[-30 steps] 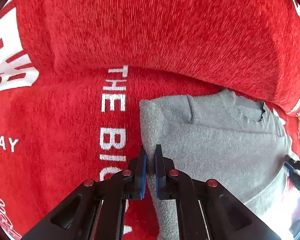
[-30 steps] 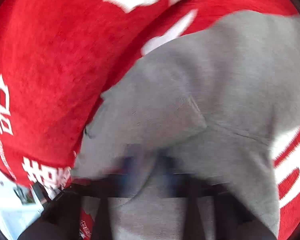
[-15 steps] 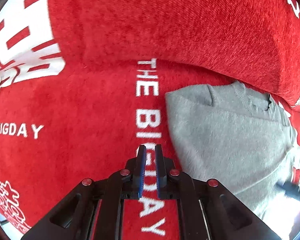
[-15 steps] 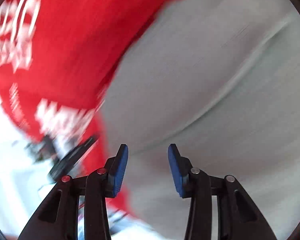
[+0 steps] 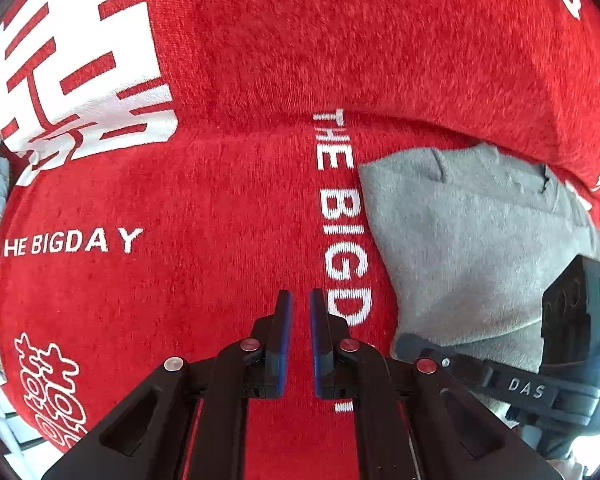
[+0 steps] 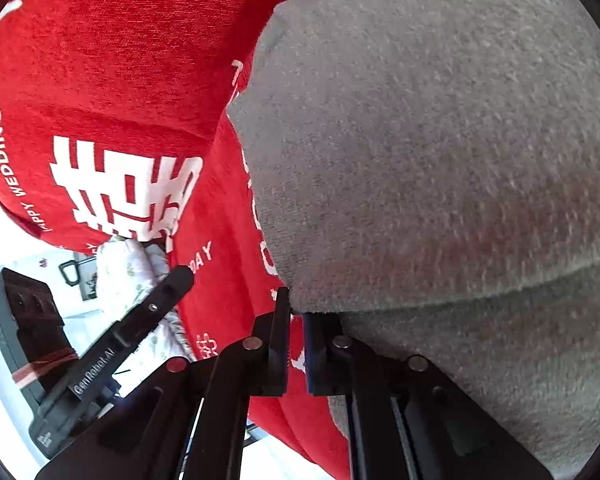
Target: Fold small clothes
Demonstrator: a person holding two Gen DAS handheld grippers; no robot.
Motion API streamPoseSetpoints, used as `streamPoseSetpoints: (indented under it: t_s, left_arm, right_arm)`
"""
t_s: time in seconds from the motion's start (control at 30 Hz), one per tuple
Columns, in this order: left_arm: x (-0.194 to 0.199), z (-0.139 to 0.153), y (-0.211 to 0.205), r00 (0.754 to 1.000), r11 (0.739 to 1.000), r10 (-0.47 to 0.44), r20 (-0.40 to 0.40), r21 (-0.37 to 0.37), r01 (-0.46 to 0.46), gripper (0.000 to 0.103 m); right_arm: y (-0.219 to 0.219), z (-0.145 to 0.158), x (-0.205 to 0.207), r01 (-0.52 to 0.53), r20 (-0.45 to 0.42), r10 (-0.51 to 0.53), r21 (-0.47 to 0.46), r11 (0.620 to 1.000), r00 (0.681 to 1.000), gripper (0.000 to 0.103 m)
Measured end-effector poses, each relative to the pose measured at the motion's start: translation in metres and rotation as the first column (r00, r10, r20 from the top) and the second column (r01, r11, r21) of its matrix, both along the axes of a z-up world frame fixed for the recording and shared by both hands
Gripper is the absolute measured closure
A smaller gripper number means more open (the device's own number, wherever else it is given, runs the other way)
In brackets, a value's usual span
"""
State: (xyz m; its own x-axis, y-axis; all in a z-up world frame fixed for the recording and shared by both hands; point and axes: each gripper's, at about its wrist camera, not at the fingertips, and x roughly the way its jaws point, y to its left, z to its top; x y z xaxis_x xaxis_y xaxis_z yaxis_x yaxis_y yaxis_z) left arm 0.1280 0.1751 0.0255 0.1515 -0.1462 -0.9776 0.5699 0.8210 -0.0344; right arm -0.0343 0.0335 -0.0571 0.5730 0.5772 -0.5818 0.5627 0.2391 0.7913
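A grey knitted top lies flat on the red plush cover, its neckline towards the backrest. My left gripper hovers over the red cover just left of the top, shut with nothing between its pads. In the right wrist view the grey top fills the right side, with an upper layer ending in a hem edge. My right gripper sits at the lower left corner of that layer, shut with the corner pinched at its tips. The right gripper's black body shows at the top's near edge.
The red cover carries white lettering and rises into a backrest cushion. A pale floral cloth lies past the cover's left end. The left gripper's black body shows in the right wrist view, over a bright white floor area.
My left gripper let go of the top's left edge and moved left onto bare red cover. My right gripper opened, swept to the top's near corner and closed there.
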Motion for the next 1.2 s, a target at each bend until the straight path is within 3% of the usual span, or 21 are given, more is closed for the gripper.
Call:
streamPoseSetpoints:
  t_s: [0.07,0.1,0.13,0.2,0.37,0.4,0.43,0.47,0.6,0.73,0.97,1.1,1.2]
  left_arm:
    - [-0.008,-0.003,-0.009,1.0,1.0,-0.005,-0.006,0.003,0.005,0.094]
    - [-0.013,-0.002,-0.014,1.0,1.0,-0.012,-0.007,0.001,0.012,0.094]
    - [-0.018,0.0,-0.018,1.0,1.0,-0.02,-0.005,0.0,0.02,0.094]
    - [-0.031,0.01,-0.029,0.999,0.999,-0.046,0.003,-0.002,0.046,0.094]
    - [-0.065,0.03,-0.059,0.991,0.991,-0.133,0.002,-0.002,0.133,0.09]
    - [-0.071,0.032,-0.065,0.989,0.989,-0.145,-0.004,0.002,0.145,0.053]
    - [-0.076,0.034,-0.07,0.988,0.988,-0.153,-0.008,0.008,0.153,0.024]
    - [-0.083,0.04,-0.075,0.988,0.988,-0.152,0.015,0.018,0.152,0.002]
    - [-0.112,0.054,-0.099,0.968,0.967,-0.25,0.032,0.056,0.248,0.001]
    - [-0.136,0.058,-0.128,0.935,0.93,-0.351,0.043,0.134,0.343,0.001]
    - [-0.167,0.052,-0.176,0.881,0.868,-0.472,-0.004,0.173,0.466,0.001]
    - [-0.18,0.05,-0.193,0.871,0.856,-0.492,-0.003,0.184,0.484,0.001]
    - [-0.184,0.052,-0.196,0.874,0.861,-0.486,0.011,0.18,0.476,0.001]
  right_arm:
    - [-0.007,0.005,-0.009,-0.015,-0.024,0.015,0.008,1.0,1.0,0.093]
    - [-0.01,0.012,-0.014,-0.032,-0.03,0.032,-0.003,0.999,0.999,0.083]
    - [-0.013,0.02,-0.021,-0.05,-0.032,0.049,-0.027,0.998,0.998,0.062]
    - [-0.022,0.039,-0.038,-0.058,-0.029,0.055,-0.089,0.994,0.998,0.037]
    - [-0.048,0.079,-0.099,0.026,-0.08,-0.046,-0.232,0.972,0.996,0.035]
    - [-0.051,0.085,-0.107,0.046,-0.087,-0.071,-0.259,0.965,0.994,0.034]
    - [-0.056,0.093,-0.12,0.079,-0.087,-0.107,-0.283,0.956,0.99,0.029]
    - [-0.057,0.096,-0.126,0.106,-0.085,-0.136,-0.291,0.951,0.987,0.027]
    - [-0.066,0.11,-0.153,0.227,-0.06,-0.258,-0.31,0.923,0.964,0.025]
    - [-0.075,0.118,-0.185,0.348,-0.036,-0.374,-0.295,0.89,0.927,0.022]
    - [-0.086,0.124,-0.219,0.463,-0.015,-0.487,-0.285,0.839,0.873,0.022]
    - [-0.092,0.124,-0.237,0.516,-0.019,-0.54,-0.272,0.812,0.841,0.022]
    - [-0.098,0.121,-0.25,0.546,-0.015,-0.57,-0.272,0.793,0.821,0.022]
